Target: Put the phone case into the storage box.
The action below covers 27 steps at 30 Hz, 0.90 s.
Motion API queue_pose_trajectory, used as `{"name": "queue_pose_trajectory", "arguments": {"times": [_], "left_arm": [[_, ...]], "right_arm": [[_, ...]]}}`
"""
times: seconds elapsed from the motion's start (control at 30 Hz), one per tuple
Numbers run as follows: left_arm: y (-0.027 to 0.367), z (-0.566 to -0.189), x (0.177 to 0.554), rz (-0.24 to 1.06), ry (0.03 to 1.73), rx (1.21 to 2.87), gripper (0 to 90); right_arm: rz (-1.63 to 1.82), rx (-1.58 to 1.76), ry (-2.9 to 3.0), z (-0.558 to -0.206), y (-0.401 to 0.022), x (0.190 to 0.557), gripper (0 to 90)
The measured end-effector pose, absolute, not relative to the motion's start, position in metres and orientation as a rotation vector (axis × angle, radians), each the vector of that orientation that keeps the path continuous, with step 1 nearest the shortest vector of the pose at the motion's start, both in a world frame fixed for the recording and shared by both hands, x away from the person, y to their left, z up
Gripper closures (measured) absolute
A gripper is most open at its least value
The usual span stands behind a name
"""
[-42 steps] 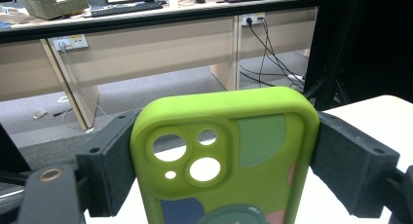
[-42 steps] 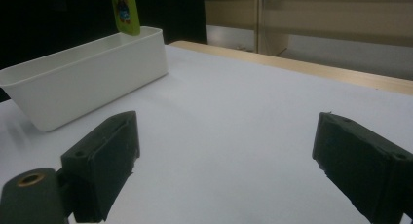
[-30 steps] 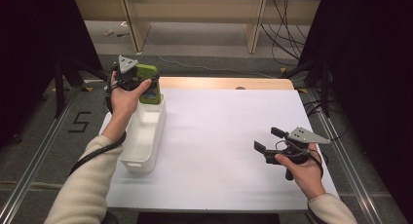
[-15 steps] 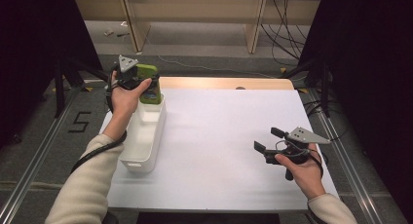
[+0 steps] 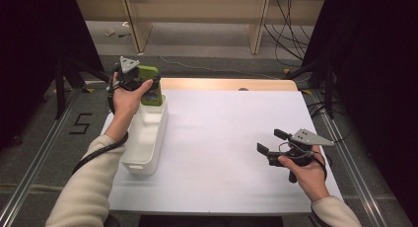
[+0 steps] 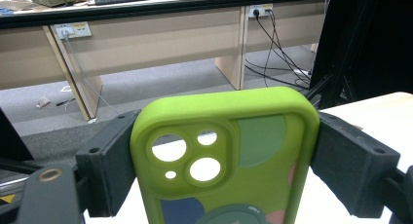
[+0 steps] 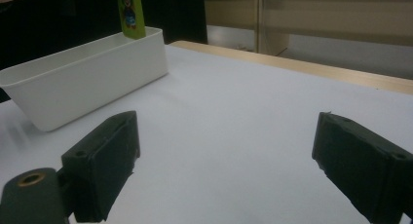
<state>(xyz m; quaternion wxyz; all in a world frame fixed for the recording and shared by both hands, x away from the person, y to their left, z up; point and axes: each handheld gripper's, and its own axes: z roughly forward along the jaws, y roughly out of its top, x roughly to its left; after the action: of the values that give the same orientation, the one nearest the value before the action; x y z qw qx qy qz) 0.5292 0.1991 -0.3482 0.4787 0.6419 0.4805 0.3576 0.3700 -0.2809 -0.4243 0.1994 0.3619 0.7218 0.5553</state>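
Observation:
A lime-green phone case [image 6: 229,151] with camera cut-outs stands upright between the two black jaws of my left gripper [image 6: 221,170], which press on both its sides. From above, the left gripper [image 5: 140,84] holds the green phone case [image 5: 150,86] over the far end of a long white bin [image 5: 148,138] at the table's left. The right gripper view has the case [image 7: 130,14] hanging above that bin [image 7: 83,73]. My right gripper [image 5: 270,143] rests low at the table's right, jaws wide apart with nothing between them [image 7: 224,160].
The white table top [image 5: 222,133] spreads between the bin and the right hand. A wooden strip [image 5: 226,84] edges its far side. Beyond it are desk legs, cables on the floor and dark frame posts. A metal rail [image 5: 345,153] runs along the right.

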Motion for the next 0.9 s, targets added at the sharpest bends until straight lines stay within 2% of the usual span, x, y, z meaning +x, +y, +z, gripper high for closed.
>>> {"name": "queue_pose_trajectory", "arguments": {"times": [0.9], "left_arm": [[0.1959, -0.3537, 0.5375, 0.851, 1.213, 1.570, 16.0]], "right_arm": [[1.554, 1.011, 2.019, -0.4244, -0.2808, 0.3700, 11.2]]}}
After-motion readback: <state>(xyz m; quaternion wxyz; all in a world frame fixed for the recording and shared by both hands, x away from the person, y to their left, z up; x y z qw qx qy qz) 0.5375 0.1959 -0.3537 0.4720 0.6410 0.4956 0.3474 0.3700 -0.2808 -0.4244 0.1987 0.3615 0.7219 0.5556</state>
